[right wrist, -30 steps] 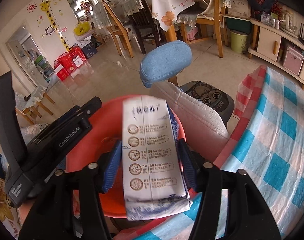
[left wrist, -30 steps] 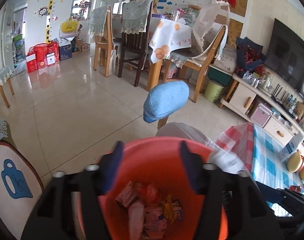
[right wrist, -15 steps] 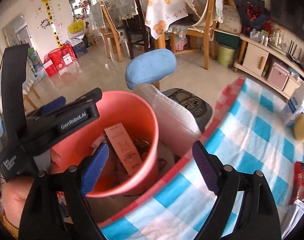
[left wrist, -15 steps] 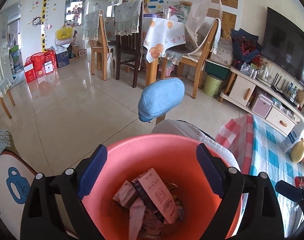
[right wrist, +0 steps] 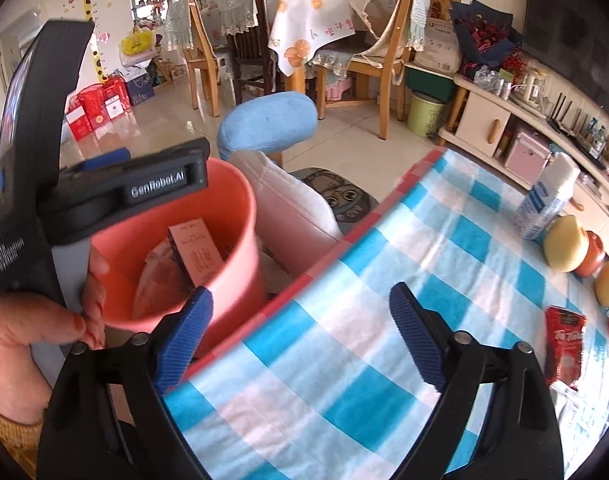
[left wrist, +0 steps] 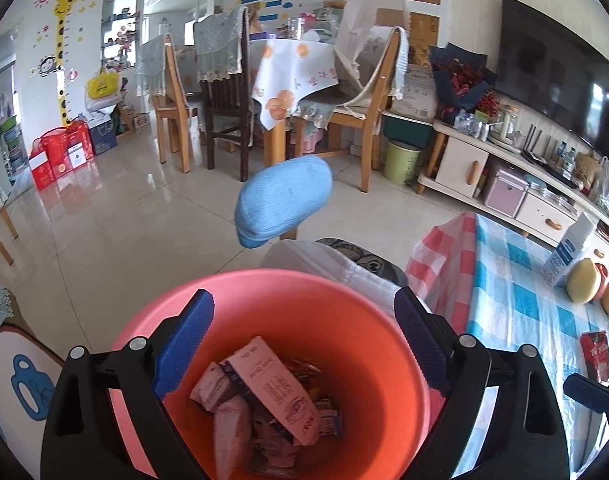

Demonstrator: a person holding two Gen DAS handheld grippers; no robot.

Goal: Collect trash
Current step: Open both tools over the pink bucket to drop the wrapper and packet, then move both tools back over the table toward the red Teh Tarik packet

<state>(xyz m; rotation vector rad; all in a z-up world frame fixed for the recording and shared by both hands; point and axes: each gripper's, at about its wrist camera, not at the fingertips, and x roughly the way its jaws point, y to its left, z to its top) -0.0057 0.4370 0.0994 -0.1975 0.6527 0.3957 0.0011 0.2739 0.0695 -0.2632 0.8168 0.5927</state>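
Trash: a heap of crumpled wrappers and flat cartons lies at the bottom of the bucket, with a pinkish printed carton lying slantwise on top.
Bucket: round, smooth salmon-orange plastic, walls widening up to a plain rim; it stands just beside the near corner of the bench, its rim close to the bench edge.
Bench: covered by a thin cloth in blue and white checks, turning to red and white checks where it hangs over the edge next to the bucket.
Red packet: a flat, glossy red sachet with white lettering lies on the checked cloth, well apart from the bucket.
Milk carton: a tall white and blue box stands upright at the far side of the cloth, just beside some round yellow and red fruit.
Left gripper: black frame with ribbed blue pads; it hangs above the bucket's mouth, tilted downward. Its jaws have just been opening and now stand wide, nothing between them.
Right gripper: same build, tilted down over the bench corner beside the bucket; its jaws have just been opening and stand wide and empty, one pad over the bucket rim, the other over the cloth.
Left hand: wrapped round the left gripper's handle, fingers curled, a knitted mustard cuff at the wrist.
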